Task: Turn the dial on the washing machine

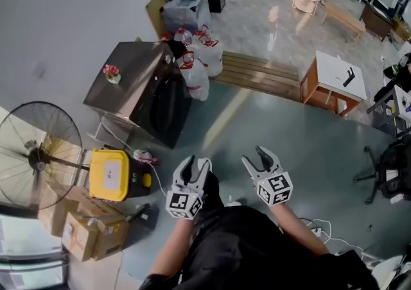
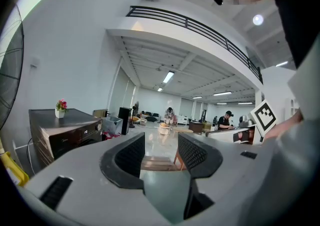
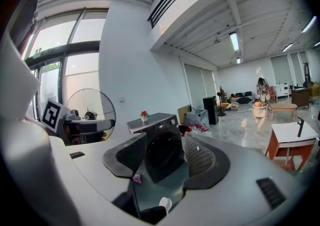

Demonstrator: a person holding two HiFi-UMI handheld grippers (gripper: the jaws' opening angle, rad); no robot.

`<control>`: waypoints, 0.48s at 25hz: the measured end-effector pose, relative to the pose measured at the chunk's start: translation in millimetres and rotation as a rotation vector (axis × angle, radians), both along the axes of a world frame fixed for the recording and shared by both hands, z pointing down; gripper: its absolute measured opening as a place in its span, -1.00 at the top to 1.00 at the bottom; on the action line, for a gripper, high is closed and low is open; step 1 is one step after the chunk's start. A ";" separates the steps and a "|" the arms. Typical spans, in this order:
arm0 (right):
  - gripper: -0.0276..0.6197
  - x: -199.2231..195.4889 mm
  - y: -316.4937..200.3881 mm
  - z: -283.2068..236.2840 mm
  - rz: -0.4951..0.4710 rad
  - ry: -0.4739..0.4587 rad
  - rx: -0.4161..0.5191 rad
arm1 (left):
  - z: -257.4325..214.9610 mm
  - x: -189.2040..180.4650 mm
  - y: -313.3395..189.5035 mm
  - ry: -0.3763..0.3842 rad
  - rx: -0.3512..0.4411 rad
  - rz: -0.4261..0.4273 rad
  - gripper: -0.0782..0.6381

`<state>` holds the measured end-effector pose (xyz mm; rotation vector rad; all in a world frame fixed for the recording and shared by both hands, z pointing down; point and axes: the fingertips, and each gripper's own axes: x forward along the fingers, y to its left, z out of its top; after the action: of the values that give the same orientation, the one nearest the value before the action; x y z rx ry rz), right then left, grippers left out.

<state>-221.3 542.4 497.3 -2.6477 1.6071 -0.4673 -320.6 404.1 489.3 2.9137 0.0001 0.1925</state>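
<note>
Left gripper (image 1: 196, 162): stands with jaws apart, clamps nothing, hovers well short of the washing machine (image 1: 138, 86), out in front of its door face. Right gripper (image 1: 253, 155): likewise spread and empty, frames the washing machine's dark round door (image 3: 162, 152) between its jaws, sits farther from the machine than the left one. Dial (image 3: 172, 121): sits at the upper corner of the washing machine's front panel, above the door, untouched, well apart from both grippers. Small pot of red flowers (image 1: 112, 74): rests on top of the washing machine. White bags (image 1: 198, 64) with red handles: lean just beside the machine's dial end. Yellow case (image 1: 110, 174) and standing fan (image 1: 37, 154): stand near the machine's other end.
</note>
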 end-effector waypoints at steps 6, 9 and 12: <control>0.27 37.5 -33.1 4.1 -0.006 0.009 -0.028 | 7.0 42.0 -33.0 0.008 -0.026 0.005 0.27; 0.27 66.7 -52.3 3.4 -0.006 0.017 -0.031 | 10.3 69.0 -55.6 0.009 -0.055 -0.014 0.27; 0.27 96.1 -73.3 6.0 -0.004 0.013 -0.053 | 14.1 96.1 -79.0 0.006 -0.079 -0.025 0.27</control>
<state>-125.2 469.1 503.2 -2.6914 1.6266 -0.5011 -224.5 325.1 503.3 2.8344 -0.0277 0.1748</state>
